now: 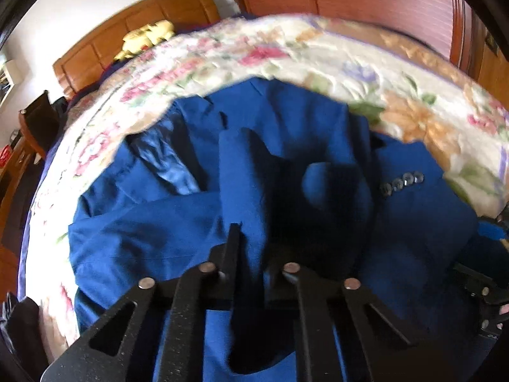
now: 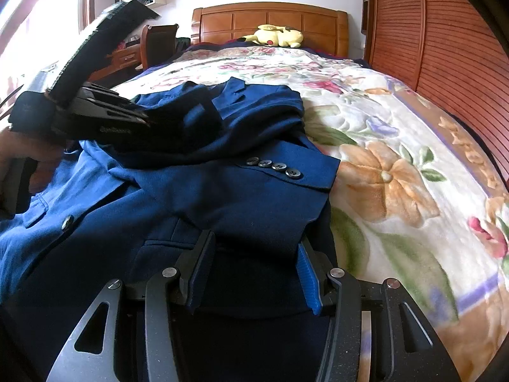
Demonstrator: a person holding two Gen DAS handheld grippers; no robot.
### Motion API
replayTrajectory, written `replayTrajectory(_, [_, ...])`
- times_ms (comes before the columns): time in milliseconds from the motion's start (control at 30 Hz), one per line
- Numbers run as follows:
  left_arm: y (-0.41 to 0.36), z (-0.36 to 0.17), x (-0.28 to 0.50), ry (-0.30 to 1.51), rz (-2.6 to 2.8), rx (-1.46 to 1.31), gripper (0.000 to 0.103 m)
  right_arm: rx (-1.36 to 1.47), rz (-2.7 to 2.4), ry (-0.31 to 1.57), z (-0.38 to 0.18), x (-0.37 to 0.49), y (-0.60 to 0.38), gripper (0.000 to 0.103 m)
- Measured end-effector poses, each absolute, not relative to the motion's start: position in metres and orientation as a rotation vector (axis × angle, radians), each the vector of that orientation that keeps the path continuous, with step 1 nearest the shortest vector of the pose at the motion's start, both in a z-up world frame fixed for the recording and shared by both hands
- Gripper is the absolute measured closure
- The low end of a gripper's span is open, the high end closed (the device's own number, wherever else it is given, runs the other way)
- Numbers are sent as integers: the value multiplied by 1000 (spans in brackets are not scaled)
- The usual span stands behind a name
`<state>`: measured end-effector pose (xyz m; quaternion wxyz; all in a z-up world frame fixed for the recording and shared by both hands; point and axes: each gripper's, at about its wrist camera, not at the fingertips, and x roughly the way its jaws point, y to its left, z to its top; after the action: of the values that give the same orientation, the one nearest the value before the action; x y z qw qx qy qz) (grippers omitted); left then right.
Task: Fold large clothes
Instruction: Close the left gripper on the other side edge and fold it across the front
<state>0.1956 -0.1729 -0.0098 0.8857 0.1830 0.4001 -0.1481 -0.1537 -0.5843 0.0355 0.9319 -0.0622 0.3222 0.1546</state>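
A blue suit jacket (image 1: 178,222) lies crumpled on the floral bedspread (image 1: 254,57). One sleeve with several dark cuff buttons (image 2: 273,167) is folded across it. My left gripper (image 1: 251,254) is above the jacket, shut on a fold of blue jacket cloth that hangs between its fingers. It also shows in the right wrist view (image 2: 140,116), held over the jacket's far part. My right gripper (image 2: 254,254) is low at the jacket's near edge, jaws apart, with jacket cloth lying between the fingers (image 2: 307,273).
A wooden headboard (image 2: 270,22) with a yellow plush toy (image 2: 280,36) is at the far end of the bed. A slatted wooden wardrobe (image 2: 445,47) stands along the right. A chair and desk (image 2: 152,44) stand at the left by a bright window.
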Motion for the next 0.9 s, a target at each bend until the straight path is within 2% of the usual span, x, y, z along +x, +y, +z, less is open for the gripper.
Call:
replayTrajectory(167, [-136,20,171,696,-268,296,95,-133,315,661,35,-154,-583,51])
replayTrajectory(367, [-99,40,142,620,-244,237,95,-135,315,660,35,-153,-584,51])
replayTrajectory(900, [-49,6,69,696,-251,198,95,-148,311,661,36,-153,-585,51])
